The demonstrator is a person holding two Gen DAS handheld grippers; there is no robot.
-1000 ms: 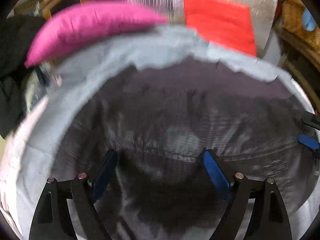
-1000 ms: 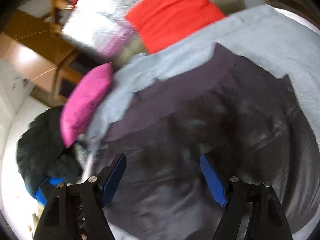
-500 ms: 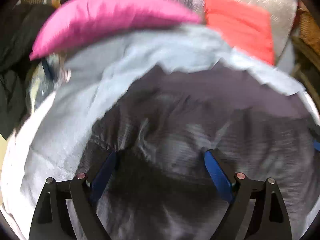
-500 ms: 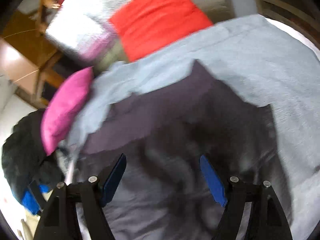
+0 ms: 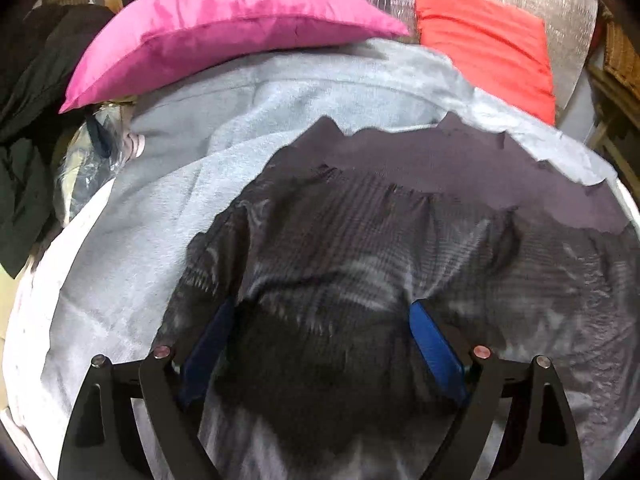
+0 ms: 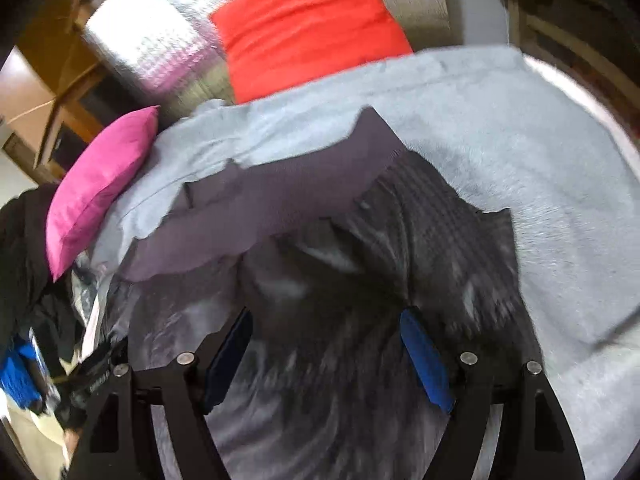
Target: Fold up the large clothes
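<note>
The dark grey, faintly checked large garment lies rumpled on the pale grey fleece blanket, well in front of the magenta velvet pillow. The left claw hangs over it, spread wide, pinching nothing. The right claw likewise hangs spread over the garment, with an orange-red cushion beside that pillow.

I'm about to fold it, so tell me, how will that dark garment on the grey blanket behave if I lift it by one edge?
The dark garment lies rumpled and creased, so it would probably droop and trail. Its sheen suggests slippery fabric.
</note>
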